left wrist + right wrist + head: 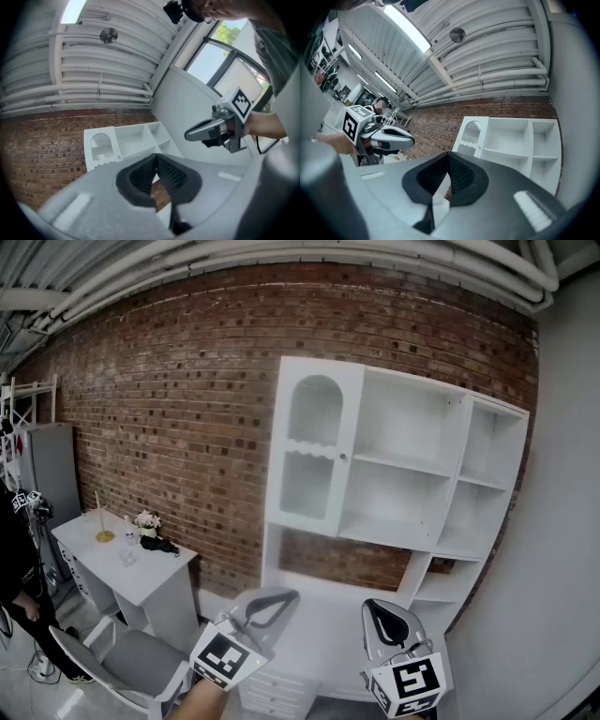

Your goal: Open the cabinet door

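Observation:
A tall white cabinet (403, 474) stands against the brick wall. Its door (314, 446), with an arched ribbed panel, is on the left side and lies flush with the frame, with a small knob (343, 457) at its right edge. Open shelves fill the rest. My left gripper (279, 597) and right gripper (377, 607) are low in the head view, well short of the cabinet, both shut and holding nothing. The door (100, 145) shows far beyond the jaws in the left gripper view, and the door (471, 136) likewise in the right gripper view.
A small white table (141, 568) with flowers (147, 521) and a candle holder (103, 532) stands left of the cabinet, a grey chair (122, 662) in front of it. A person (19, 587) stands at the left edge. Drawers (281, 690) sit below the cabinet.

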### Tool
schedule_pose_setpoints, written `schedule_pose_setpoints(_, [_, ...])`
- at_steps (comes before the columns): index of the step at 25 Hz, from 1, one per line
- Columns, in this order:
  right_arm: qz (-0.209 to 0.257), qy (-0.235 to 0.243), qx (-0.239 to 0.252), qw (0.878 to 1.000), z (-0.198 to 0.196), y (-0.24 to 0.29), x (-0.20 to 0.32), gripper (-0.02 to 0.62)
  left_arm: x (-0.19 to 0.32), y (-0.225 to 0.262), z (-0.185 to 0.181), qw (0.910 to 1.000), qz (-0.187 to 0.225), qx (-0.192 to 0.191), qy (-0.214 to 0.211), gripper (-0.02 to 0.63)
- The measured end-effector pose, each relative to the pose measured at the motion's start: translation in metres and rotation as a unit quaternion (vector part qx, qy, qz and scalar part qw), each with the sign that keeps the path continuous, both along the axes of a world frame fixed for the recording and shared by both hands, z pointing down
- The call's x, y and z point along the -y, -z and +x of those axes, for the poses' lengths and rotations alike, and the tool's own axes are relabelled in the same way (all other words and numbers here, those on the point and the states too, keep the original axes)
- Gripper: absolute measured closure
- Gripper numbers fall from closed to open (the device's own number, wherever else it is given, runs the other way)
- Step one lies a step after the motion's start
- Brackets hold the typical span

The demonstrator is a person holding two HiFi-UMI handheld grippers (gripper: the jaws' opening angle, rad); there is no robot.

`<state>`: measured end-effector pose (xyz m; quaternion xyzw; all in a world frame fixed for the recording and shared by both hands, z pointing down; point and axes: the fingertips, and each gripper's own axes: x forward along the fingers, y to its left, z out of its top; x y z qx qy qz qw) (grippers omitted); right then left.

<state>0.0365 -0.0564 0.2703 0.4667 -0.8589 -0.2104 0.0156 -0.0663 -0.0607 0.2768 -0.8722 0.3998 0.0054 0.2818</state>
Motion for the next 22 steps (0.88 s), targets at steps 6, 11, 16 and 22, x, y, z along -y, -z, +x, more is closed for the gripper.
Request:
schedule_pose_setpoints(6, [0.003,-0.005,0.0,1.0,-0.013,0.003,-0.003,0.592,-0.002,0.001,-0.012,1.0,-0.001,-0.005,-0.005,0.606])
schedule_pose_setpoints(11, [0.003,-0.012,0.0,1.0,-0.022,0.001,-0.005,0.592,-0.003,-0.002,-0.02,0.9999,-0.001,-0.001,-0.011,0.606])
schedule_pose_setpoints(16, [-0.002,-0.014,0.009,1.0,-0.034,0.0,-0.006,0.591,-0.004,0.0,-0.03,0.9998,0.0,0.0,-0.019,0.606])
schedule_pose_setpoints(22, [0.004,-0.027,0.028,0.999,-0.04,-0.001,-0.011,0.591,-0.003,-0.005,-0.04,0.9995,0.002,-0.001,-0.03,0.606])
